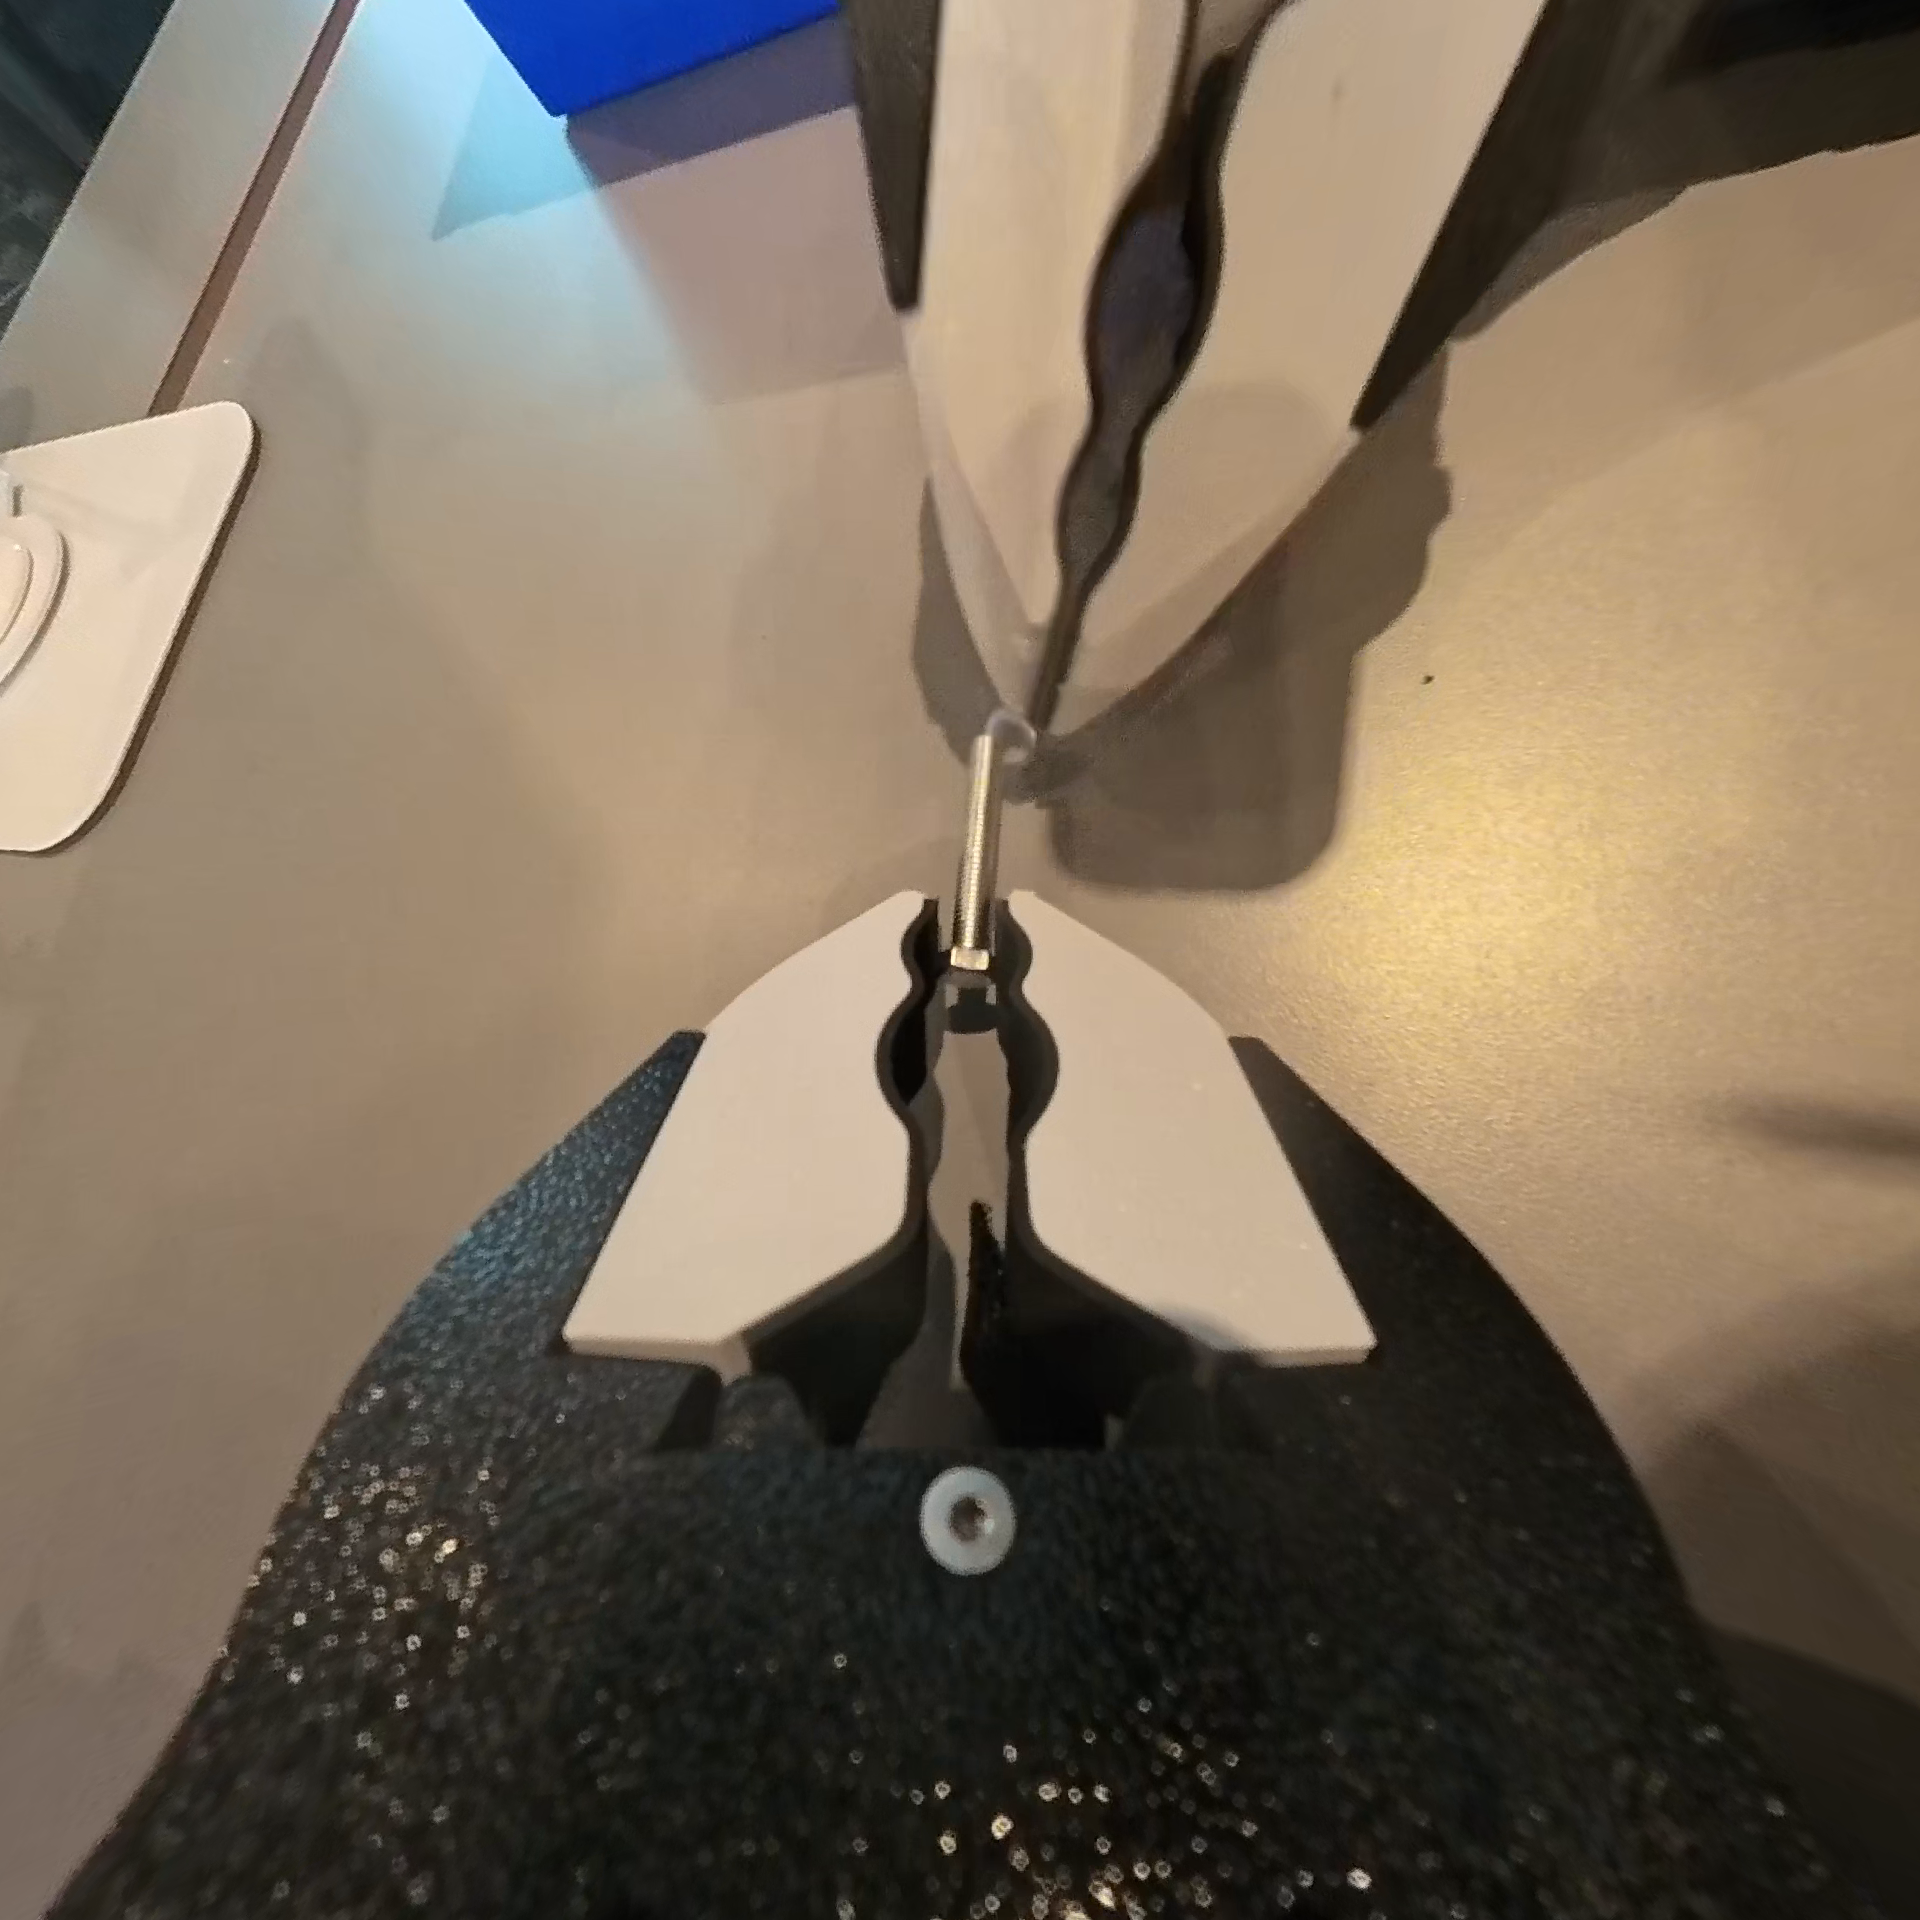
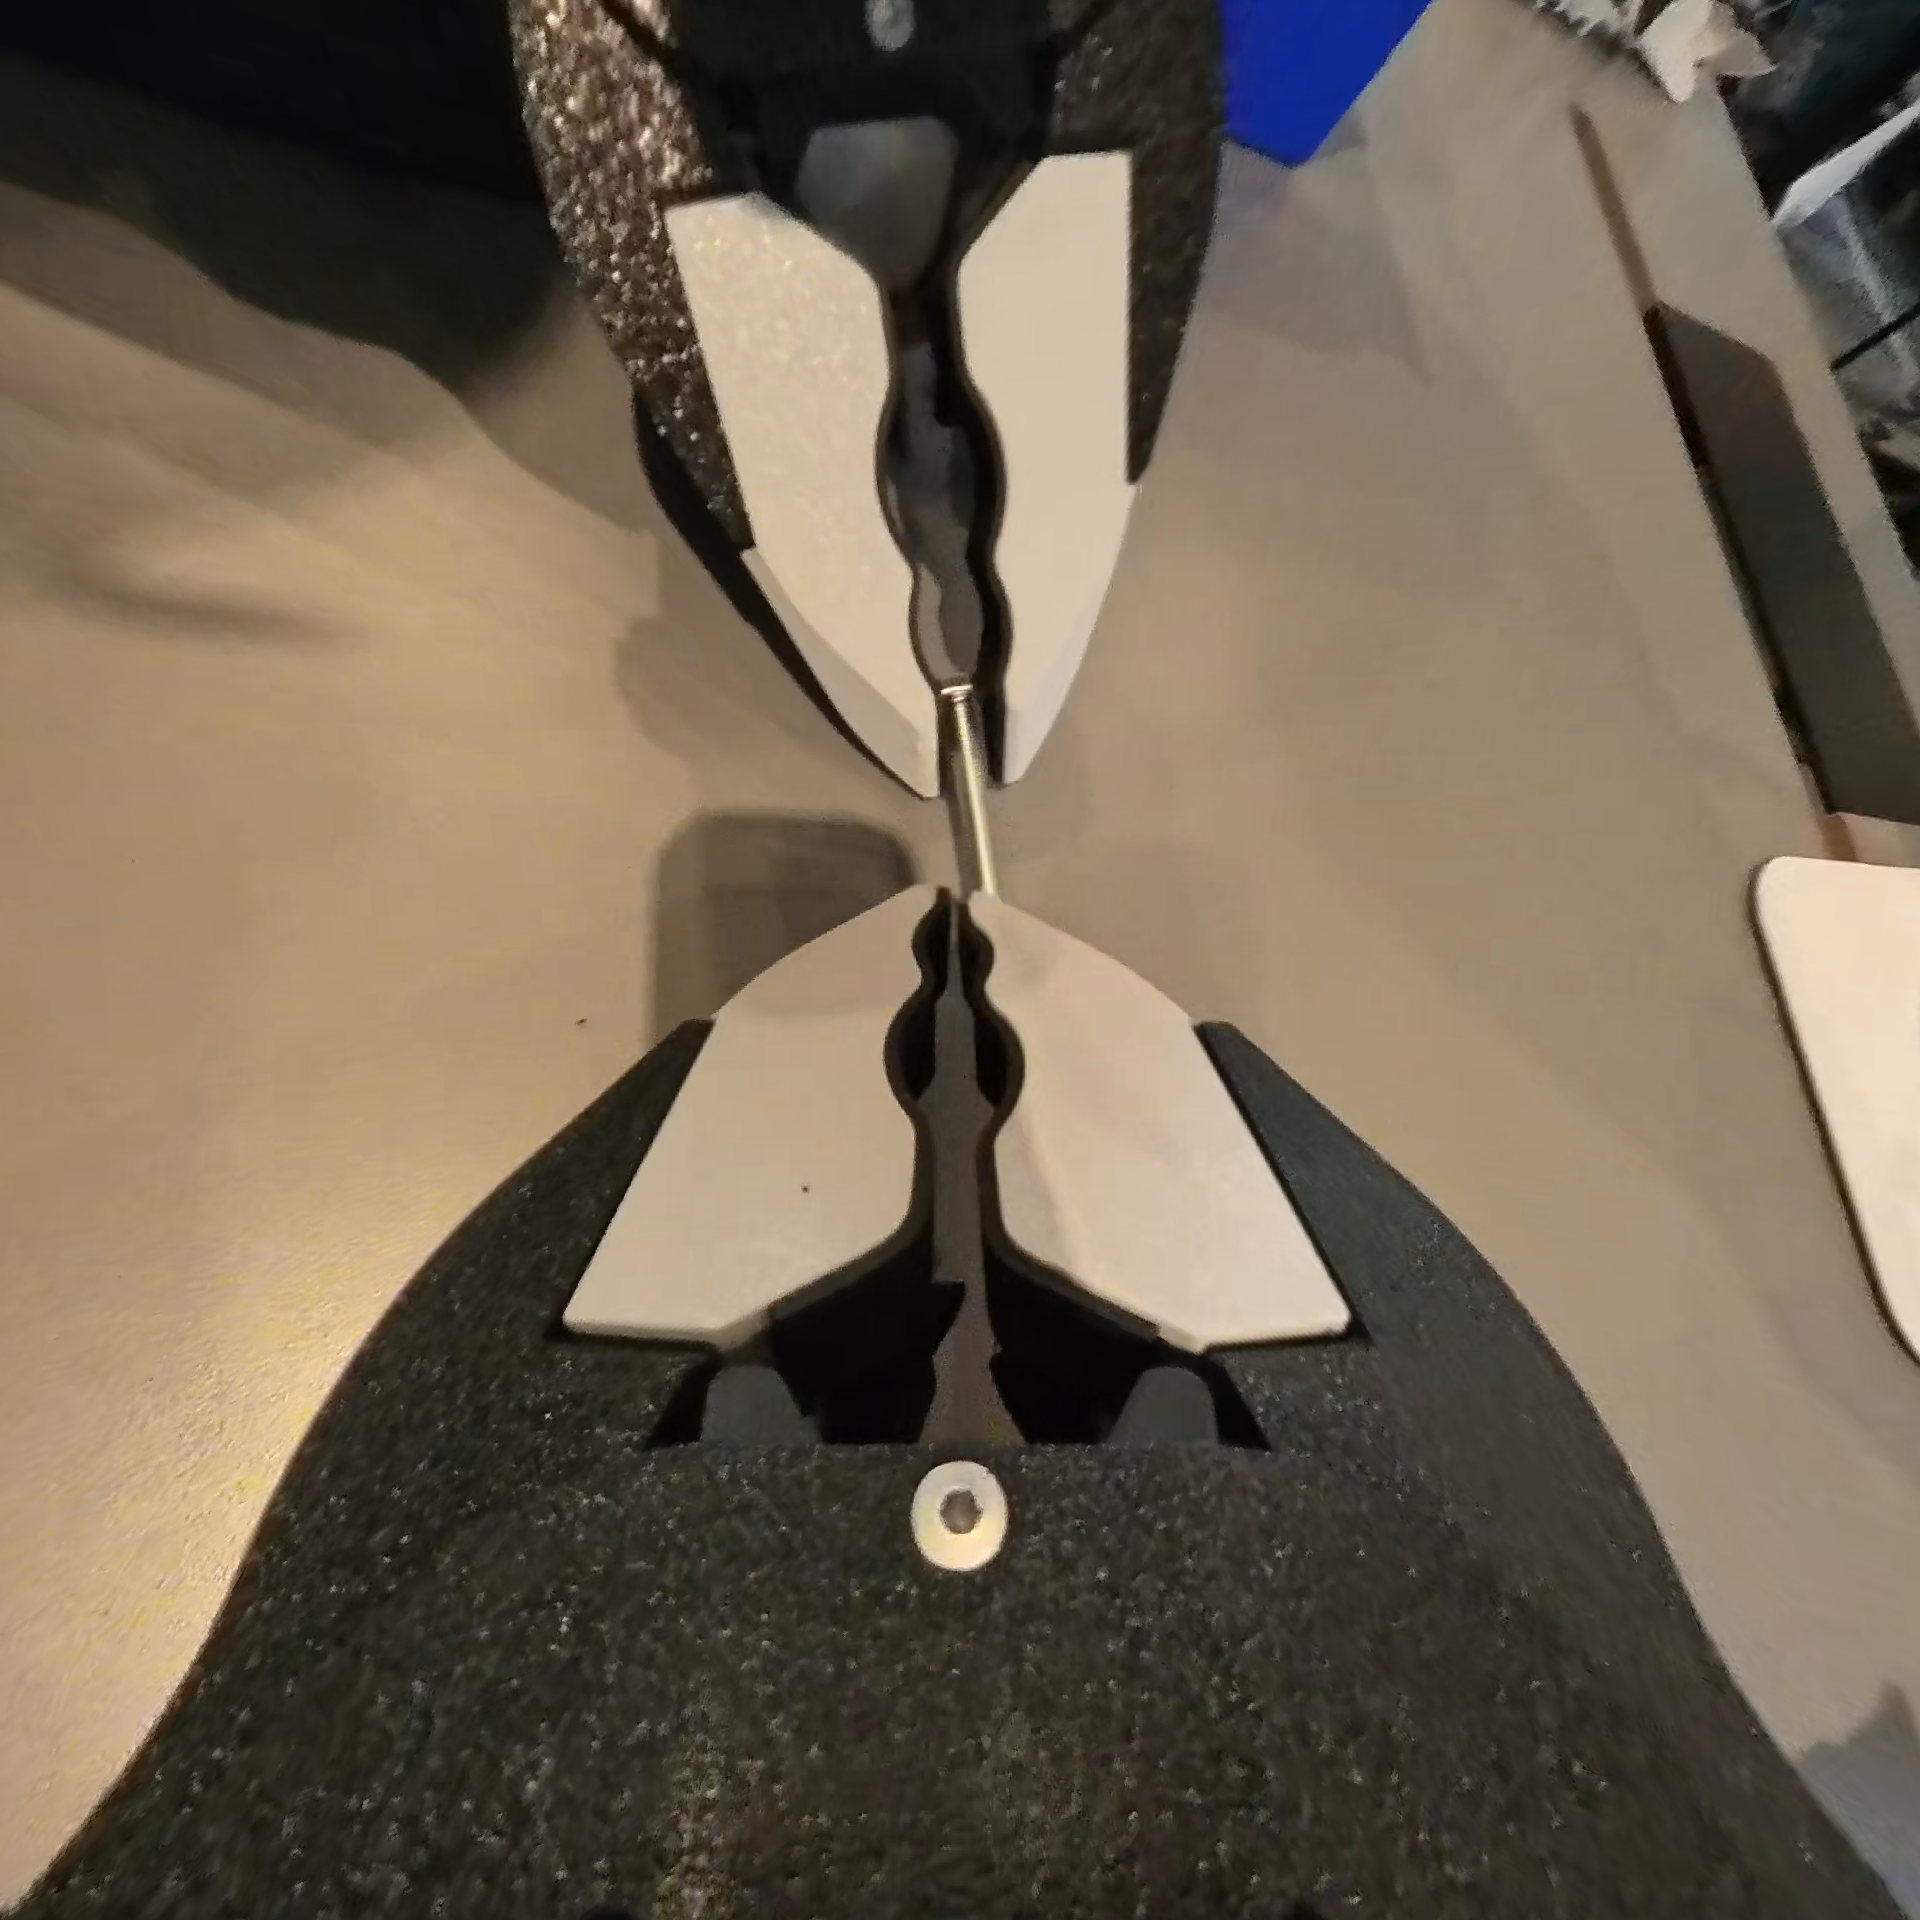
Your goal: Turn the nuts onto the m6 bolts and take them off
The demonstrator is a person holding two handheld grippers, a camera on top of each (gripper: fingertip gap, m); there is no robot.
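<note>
A silver M6 bolt (image 1: 980, 831) hangs in the air between my two grippers, above the grey table (image 1: 520, 727). My left gripper (image 1: 971, 940) is shut on the bolt's hex head, with the threaded shank pointing away from it. My right gripper (image 1: 1023, 712) comes in from the top of the left wrist view and is shut at the shank's far end on a small pale nut (image 1: 1006, 729). In the right wrist view my right gripper (image 2: 951, 902) is shut at the bolt's (image 2: 971, 800) tip and the nut is hidden. The left gripper (image 2: 961, 727) faces it.
A white rounded plate (image 1: 114, 623) lies at the table's left edge and also shows in the right wrist view (image 2: 1849, 1091). A blue box (image 1: 665, 52) stands at the far side. A dark flat slab (image 2: 1766, 520) lies at the right. Both grippers' tips are close together, under 4 cm apart.
</note>
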